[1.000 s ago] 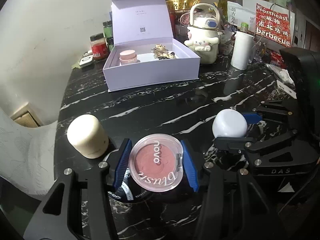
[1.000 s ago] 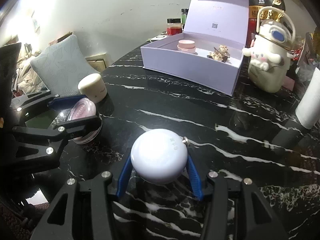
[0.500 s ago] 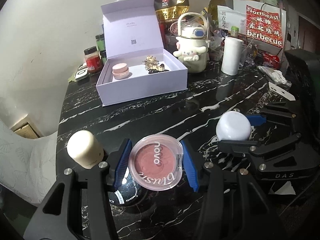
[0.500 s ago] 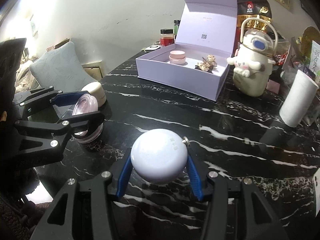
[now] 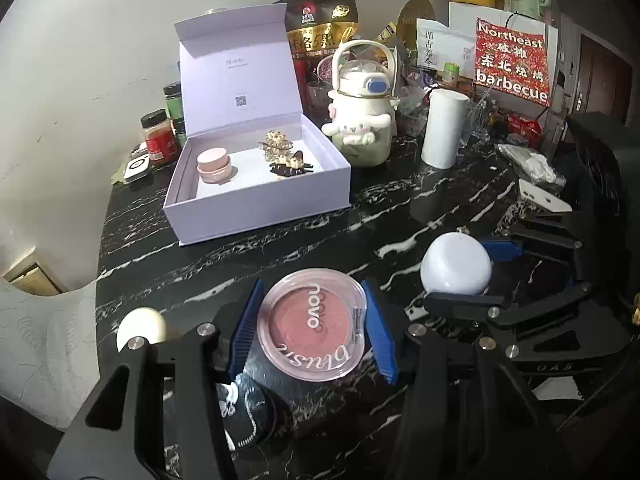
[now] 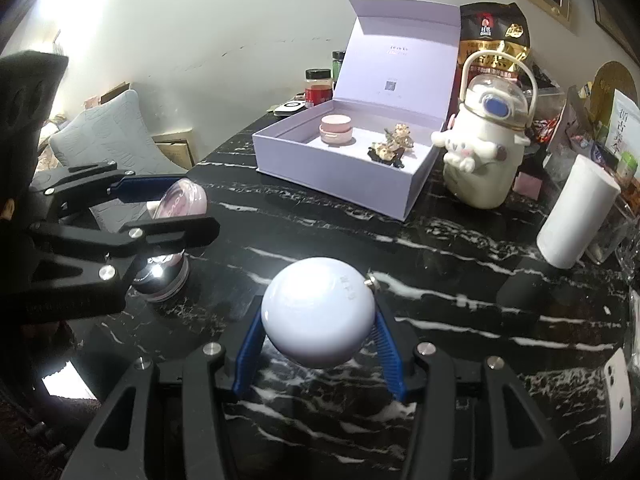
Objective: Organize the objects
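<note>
Left gripper [image 5: 311, 330] around glossy round blush compact [image 5: 311, 326]

The open box [image 5: 256, 200] stands on the worktop [image 5: 400, 208]. In it, a jar [image 5: 214, 165] lies left of the hair clips [image 5: 286, 156]. Right of the box stands a bottle [image 5: 362, 124], then a paper roll [image 5: 442, 132]. Behind the box's left side are spice jars [image 5: 160, 136]. Nearer than the box, the left tool [image 5: 312, 330] holds a compact [image 5: 312, 326], left of the ball-shaped case [image 5: 456, 264] in the right tool [image 6: 320, 320].
</note>
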`<state>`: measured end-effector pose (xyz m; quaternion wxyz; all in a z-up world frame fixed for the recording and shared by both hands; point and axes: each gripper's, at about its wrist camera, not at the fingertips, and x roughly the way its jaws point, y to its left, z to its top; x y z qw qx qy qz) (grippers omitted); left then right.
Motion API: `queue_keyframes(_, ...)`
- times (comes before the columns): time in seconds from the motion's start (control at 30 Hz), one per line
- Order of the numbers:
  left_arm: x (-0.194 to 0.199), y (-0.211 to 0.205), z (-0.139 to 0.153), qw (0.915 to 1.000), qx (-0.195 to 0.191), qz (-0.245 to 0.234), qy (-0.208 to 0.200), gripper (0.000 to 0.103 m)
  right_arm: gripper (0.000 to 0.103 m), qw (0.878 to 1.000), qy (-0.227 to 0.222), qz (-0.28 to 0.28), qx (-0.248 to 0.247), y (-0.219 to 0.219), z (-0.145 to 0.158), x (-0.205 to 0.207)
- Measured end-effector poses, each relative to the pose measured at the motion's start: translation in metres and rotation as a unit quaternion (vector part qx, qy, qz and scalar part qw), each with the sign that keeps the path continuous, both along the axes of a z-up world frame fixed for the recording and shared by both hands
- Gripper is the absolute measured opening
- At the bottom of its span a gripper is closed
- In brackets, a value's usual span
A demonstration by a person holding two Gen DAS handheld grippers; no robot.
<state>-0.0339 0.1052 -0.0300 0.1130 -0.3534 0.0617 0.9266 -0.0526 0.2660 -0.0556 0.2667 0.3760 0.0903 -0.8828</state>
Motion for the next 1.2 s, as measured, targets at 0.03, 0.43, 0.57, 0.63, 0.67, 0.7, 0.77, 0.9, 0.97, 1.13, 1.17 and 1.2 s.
queue_keyframes(0.03, -0.003, 0.000, 0.002, 1.0000, 0.001, 0.000, 0.000, 0.048, 0.052, 1.000, 0.001, 0.000, 0.001, 0.000, 0.001, -0.002)
queue_keyframes(0.43, -0.031, -0.007, 0.025, 0.9998, -0.011, 0.005, 0.015, 0.048, 0.052, 1.000, 0.007, 0.013, 0.007, -0.005, 0.013, -0.032)
queue_keyframes(0.57, -0.041, -0.008, 0.033, 0.9997, -0.016, 0.009, 0.019, 0.048, 0.052, 1.000, 0.006, 0.017, 0.009, -0.009, 0.017, -0.045)
queue_keyframes(0.63, -0.046, -0.010, 0.034, 0.9999, -0.010, 0.008, 0.011, 0.048, 0.052, 1.000, 0.006, 0.022, 0.009, -0.011, 0.018, -0.052)
queue_keyframes(0.67, -0.050, -0.012, 0.035, 0.9999, -0.006, 0.009, 0.006, 0.048, 0.052, 1.000, 0.004, 0.023, 0.010, -0.012, 0.019, -0.056)
queue_keyframes(0.7, -0.052, -0.013, 0.036, 0.9999, -0.004, 0.011, 0.003, 0.048, 0.052, 1.000, 0.004, 0.025, 0.010, -0.013, 0.020, -0.059)
queue_keyframes(0.77, -0.058, -0.016, 0.038, 0.9999, -0.002, 0.012, 0.000, 0.048, 0.052, 0.999, 0.005, 0.031, 0.011, -0.015, 0.022, -0.065)
queue_keyframes(0.9, -0.069, -0.021, 0.042, 0.9999, -0.004, 0.016, -0.004, 0.048, 0.052, 0.999, 0.005, 0.038, 0.016, -0.021, 0.027, -0.080)
queue_keyframes(0.97, -0.076, -0.026, 0.044, 0.9998, -0.002, 0.019, -0.008, 0.048, 0.052, 0.999, 0.008, 0.042, 0.017, -0.024, 0.030, -0.087)
queue_keyframes(1.13, -0.088, -0.035, 0.049, 0.9996, -0.007, 0.024, -0.013, 0.048, 0.052, 0.998, 0.010, 0.051, 0.017, -0.033, 0.034, -0.103)
queue_keyframes(1.17, -0.091, -0.037, 0.050, 0.9996, -0.008, 0.024, -0.013, 0.048, 0.052, 0.998, 0.012, 0.052, 0.017, -0.035, 0.035, -0.106)
queue_keyframes(1.2, -0.093, -0.038, 0.051, 0.9996, -0.009, 0.023, -0.014, 0.048, 0.052, 0.998, 0.012, 0.054, 0.018, -0.036, 0.036, -0.109)
